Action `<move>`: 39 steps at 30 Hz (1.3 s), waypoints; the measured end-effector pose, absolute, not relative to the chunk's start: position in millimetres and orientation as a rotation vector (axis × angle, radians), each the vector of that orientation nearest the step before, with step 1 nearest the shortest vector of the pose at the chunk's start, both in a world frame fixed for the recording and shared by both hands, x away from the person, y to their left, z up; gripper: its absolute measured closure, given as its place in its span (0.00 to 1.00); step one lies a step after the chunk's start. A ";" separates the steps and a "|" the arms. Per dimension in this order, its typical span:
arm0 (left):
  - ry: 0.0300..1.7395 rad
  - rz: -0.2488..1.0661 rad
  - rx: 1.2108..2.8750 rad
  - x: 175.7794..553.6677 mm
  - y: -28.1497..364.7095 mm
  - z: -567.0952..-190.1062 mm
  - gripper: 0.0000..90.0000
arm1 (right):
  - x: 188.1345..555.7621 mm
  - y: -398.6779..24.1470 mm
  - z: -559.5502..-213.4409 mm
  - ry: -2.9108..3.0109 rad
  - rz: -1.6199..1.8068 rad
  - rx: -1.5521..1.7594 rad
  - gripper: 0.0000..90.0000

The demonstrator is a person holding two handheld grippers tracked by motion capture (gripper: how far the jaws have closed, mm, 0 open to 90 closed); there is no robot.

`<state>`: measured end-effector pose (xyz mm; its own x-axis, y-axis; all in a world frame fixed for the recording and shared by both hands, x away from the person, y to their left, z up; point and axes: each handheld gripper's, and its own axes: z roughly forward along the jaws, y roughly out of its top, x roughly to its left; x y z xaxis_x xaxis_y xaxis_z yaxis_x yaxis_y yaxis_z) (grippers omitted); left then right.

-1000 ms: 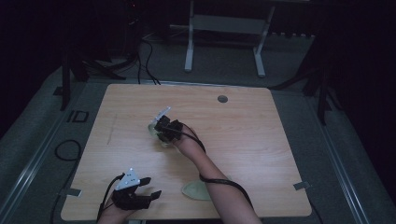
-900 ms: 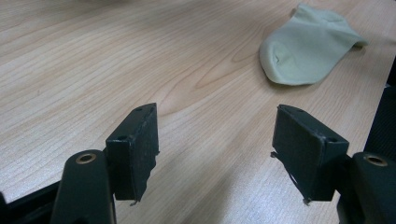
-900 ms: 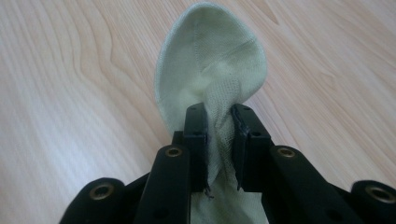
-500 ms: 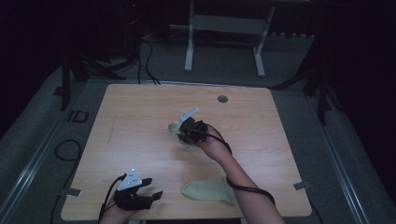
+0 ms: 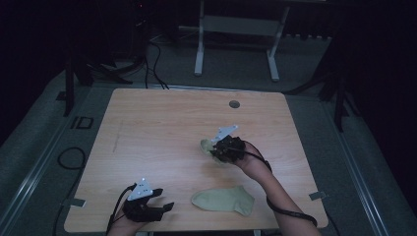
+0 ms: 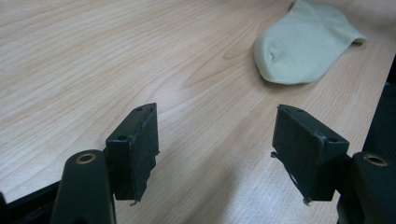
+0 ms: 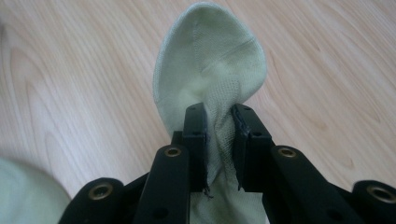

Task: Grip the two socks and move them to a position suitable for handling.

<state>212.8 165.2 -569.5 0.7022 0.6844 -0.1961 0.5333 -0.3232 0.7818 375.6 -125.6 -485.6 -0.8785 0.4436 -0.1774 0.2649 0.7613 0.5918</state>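
A pale green sock (image 7: 205,60) hangs pinched between the jaws of my right gripper (image 7: 218,119), which is shut on its fabric. In the high view that right gripper (image 5: 216,147) holds this sock (image 5: 205,145) just over the middle-right of the wooden table (image 5: 157,128). A second pale green sock (image 5: 223,200) lies flat near the table's front edge, and the left gripper view has the same flat sock (image 6: 303,42) at its upper right. My left gripper (image 5: 162,207) rests at the front left, jaws open with nothing between them (image 6: 215,140).
A round cable hole (image 5: 234,104) sits near the table's far edge. A white desk frame (image 5: 236,29) stands on the dark floor beyond the table. Cables trail on the floor at the left (image 5: 69,157).
My right gripper has carried the pinched sock to the right across the table. The left gripper has stayed put, and the flat sock at the front edge has come out from under the forearm.
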 end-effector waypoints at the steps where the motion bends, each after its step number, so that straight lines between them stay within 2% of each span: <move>1: 0.933 0.213 2.010 212.5 163.9 -569.4 0.35 | 374.1 -128.7 -486.7 2.651 0.823 0.551 0.85; 10: 0.917 0.206 2.038 213.2 153.5 -569.4 0.35 | 360.9 -153.3 -514.6 2.674 0.793 0.535 0.84; 19: 0.885 0.198 2.066 220.0 141.0 -567.3 0.35 | 357.8 -156.9 -545.2 2.722 0.747 0.511 0.82; 23: 0.878 0.201 2.086 227.2 134.7 -564.4 0.35 | 359.3 -157.7 -544.8 2.728 0.748 0.523 0.78; 24: 0.874 0.197 2.087 229.4 133.2 -563.1 0.35 | 359.1 -156.9 -541.5 2.728 0.711 0.519 0.67; 27: 0.870 0.187 2.097 236.7 125.9 -558.6 0.35 | 357.7 -161.3 -530.7 2.713 0.733 0.531 0.59; 31: 0.863 0.202 2.094 247.5 114.9 -548.2 0.35 | 356.7 -174.0 -509.4 2.676 0.819 0.571 0.59; 34: 0.856 0.212 2.095 258.8 106.1 -536.5 0.35 | 355.0 -181.8 -497.2 2.644 0.869 0.597 0.64; 39: 0.833 0.241 2.113 283.6 89.5 -515.6 0.35 | 354.1 -183.9 -497.0 2.660 0.855 0.587 0.67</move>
